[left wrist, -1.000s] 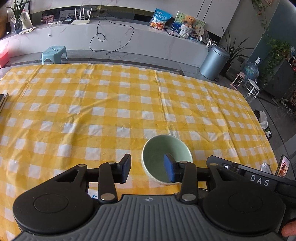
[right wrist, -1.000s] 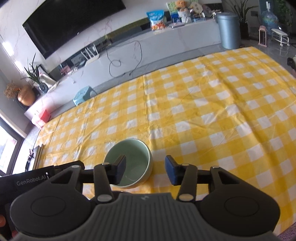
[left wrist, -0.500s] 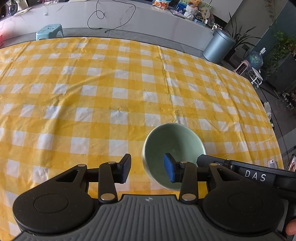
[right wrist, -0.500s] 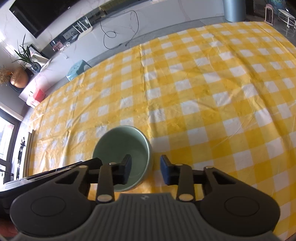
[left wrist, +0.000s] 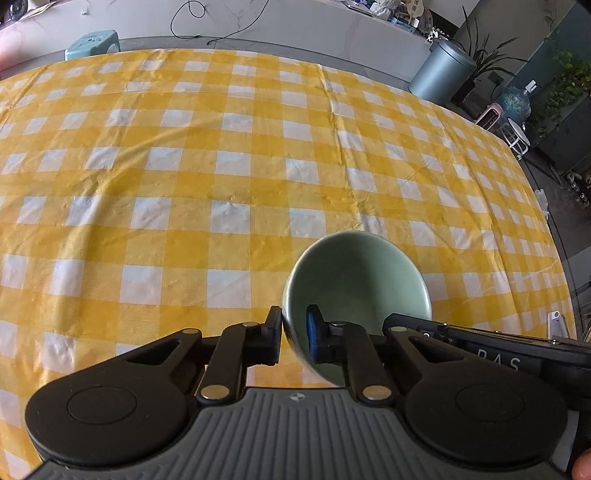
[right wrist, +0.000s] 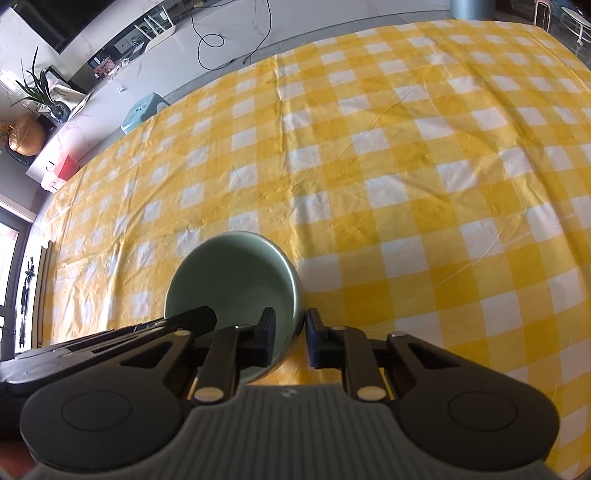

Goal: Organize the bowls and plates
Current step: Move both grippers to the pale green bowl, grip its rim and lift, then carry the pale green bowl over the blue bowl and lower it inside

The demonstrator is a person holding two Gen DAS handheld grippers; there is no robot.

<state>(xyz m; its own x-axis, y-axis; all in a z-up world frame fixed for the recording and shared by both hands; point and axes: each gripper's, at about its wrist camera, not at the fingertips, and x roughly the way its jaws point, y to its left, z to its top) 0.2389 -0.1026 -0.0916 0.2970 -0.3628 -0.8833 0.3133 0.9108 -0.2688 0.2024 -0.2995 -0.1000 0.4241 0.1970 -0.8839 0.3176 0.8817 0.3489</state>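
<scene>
A pale green bowl [left wrist: 354, 280] sits near the front edge of a table covered with a yellow and white checked cloth [left wrist: 221, 166]. My left gripper [left wrist: 293, 334] is shut on the bowl's left rim, one finger outside and one inside. My right gripper [right wrist: 290, 338] is shut on the right rim of the same bowl [right wrist: 229, 273], one finger inside and one outside. Each gripper's body shows in the other's view. No plates are in view.
The checked cloth [right wrist: 406, 166] stretches far ahead and to both sides. Beyond the table's far edge stand a small blue stool [left wrist: 92, 40], a grey bin [left wrist: 441, 74] and a long white counter [left wrist: 258, 18].
Both grippers have moved down and closer to the bowl. Their jaws have closed onto its rim, the left on the left side and the right on the right side.
</scene>
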